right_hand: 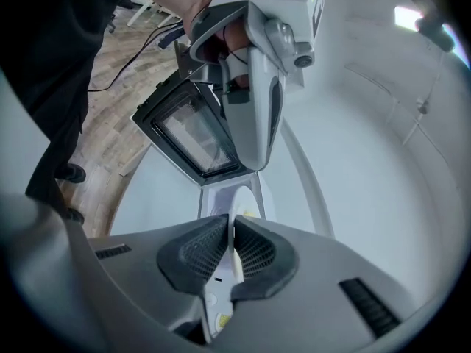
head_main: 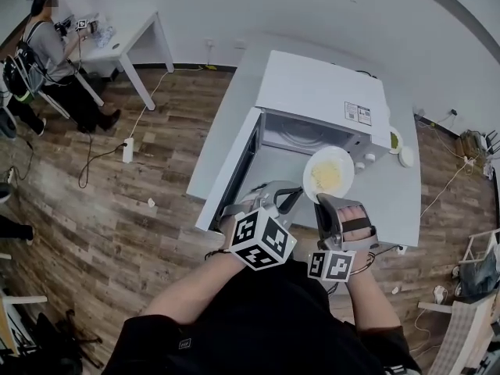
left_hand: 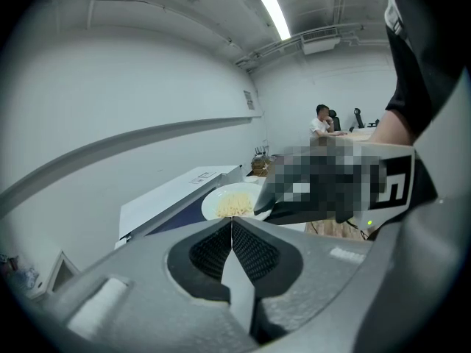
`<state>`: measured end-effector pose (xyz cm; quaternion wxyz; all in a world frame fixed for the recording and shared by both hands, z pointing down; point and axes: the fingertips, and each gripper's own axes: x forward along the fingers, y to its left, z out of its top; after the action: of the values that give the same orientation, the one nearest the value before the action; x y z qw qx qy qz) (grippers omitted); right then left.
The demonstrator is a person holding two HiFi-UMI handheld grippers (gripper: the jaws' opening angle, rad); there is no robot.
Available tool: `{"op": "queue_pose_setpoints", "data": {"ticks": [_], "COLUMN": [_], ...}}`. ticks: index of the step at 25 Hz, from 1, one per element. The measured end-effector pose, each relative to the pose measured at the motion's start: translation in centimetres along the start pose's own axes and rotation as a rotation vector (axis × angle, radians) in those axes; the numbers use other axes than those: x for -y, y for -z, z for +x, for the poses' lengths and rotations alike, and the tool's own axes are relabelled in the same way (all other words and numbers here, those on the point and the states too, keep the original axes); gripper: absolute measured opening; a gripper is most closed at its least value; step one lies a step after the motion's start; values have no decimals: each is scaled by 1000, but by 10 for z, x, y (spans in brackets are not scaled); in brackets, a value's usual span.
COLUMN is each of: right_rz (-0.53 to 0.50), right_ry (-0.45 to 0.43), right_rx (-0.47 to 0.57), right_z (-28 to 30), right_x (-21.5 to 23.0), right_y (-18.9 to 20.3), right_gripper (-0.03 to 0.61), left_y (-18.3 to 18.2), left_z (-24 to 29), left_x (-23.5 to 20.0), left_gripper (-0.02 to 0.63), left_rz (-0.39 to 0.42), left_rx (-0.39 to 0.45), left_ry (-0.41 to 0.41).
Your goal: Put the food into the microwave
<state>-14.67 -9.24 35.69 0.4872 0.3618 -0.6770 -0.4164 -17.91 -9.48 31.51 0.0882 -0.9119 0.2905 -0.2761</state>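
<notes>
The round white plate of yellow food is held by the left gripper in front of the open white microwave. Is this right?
No. The right gripper, not the left, holds the round white plate of yellow food in front of the open white microwave. The right gripper view shows its jaws closed on the plate's rim; the left gripper is shut on nothing.

microwave (head_main: 320,100): 1 counted | plate (head_main: 344,161): 1 counted | portion of pale food (head_main: 325,178): 1 counted | grippers: 2 counted, left gripper (head_main: 277,192), right gripper (head_main: 322,201) | worktops: 2 counted, near worktop (head_main: 226,123), far worktop (head_main: 129,30) | seated person (head_main: 51,41): 1 counted | floor power strip (head_main: 127,148): 1 counted
</notes>
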Motion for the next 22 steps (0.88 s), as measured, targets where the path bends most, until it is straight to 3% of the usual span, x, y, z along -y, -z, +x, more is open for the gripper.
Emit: {"op": "queue_pose_setpoints", "data": {"ticks": [9,19,22], "right_rz": [-66,-55,-74], "right_ry": [-47,-65,-66], "right_rx": [96,140,149], "right_z": [67,146,169], "right_x": [-27,-45,-51], "right_y": [19,37,43], "right_gripper": [32,34,34], "left_y": [31,65,70], "left_z": [44,99,117], "left_x": [-24,-52,-57], "left_gripper": [8,8,9], "left_rz": [-46,-100,-79], "left_rx": [-37,-92,-95], "left_ry": [-96,-148,-166]}}
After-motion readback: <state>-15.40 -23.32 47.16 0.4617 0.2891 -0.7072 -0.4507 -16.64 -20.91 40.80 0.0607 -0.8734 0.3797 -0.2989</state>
